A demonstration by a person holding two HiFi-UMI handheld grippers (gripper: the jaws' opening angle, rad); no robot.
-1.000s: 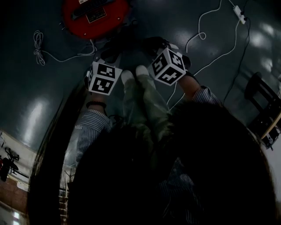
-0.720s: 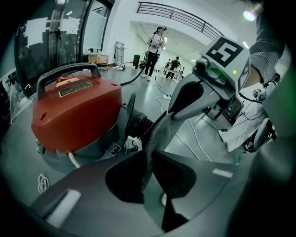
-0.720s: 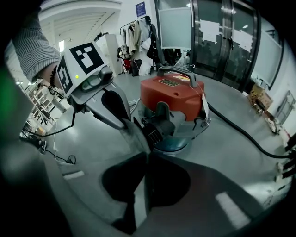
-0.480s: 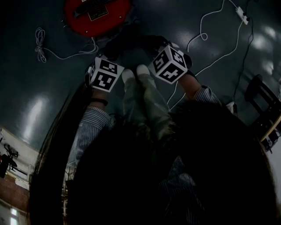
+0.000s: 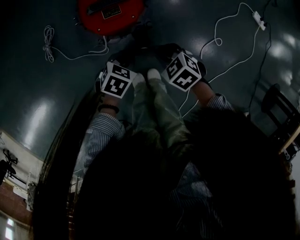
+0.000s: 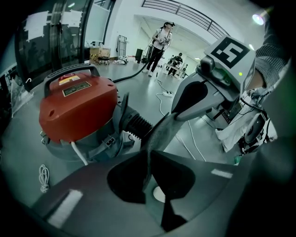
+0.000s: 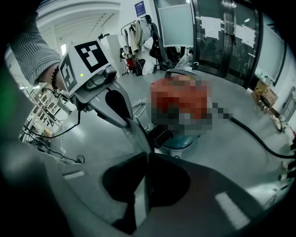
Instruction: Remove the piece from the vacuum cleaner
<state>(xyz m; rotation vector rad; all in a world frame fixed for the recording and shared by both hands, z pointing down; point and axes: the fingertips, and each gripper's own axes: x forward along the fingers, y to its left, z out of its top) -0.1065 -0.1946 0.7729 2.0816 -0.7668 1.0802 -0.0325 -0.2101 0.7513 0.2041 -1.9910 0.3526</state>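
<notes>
The red vacuum cleaner (image 5: 110, 14) stands on the floor ahead, its red dome (image 6: 78, 109) large in the left gripper view and pixelated (image 7: 180, 109) in the right gripper view. A black ribbed hose socket (image 6: 138, 126) sticks out of its side. A thin grey piece (image 6: 162, 132) stretches between both grippers just in front of that socket. My left gripper (image 6: 148, 155) has its jaws closing, with the pads pressed on one end of the piece. My right gripper (image 7: 147, 155) is shut on the other end (image 7: 138, 134). Both marker cubes (image 5: 117, 79) (image 5: 183, 70) hover side by side.
A coiled white cord (image 5: 49, 42) lies left of the vacuum. A white cable with a power strip (image 5: 225, 23) runs at the right. A black hose (image 7: 259, 139) trails across the floor. A person (image 6: 159, 39) stands far off. Dark furniture (image 5: 276, 103) is at the right.
The vacuum has slid up and to the right in the head view. Both grippers stay close together in front of it, drifting slightly right.
</notes>
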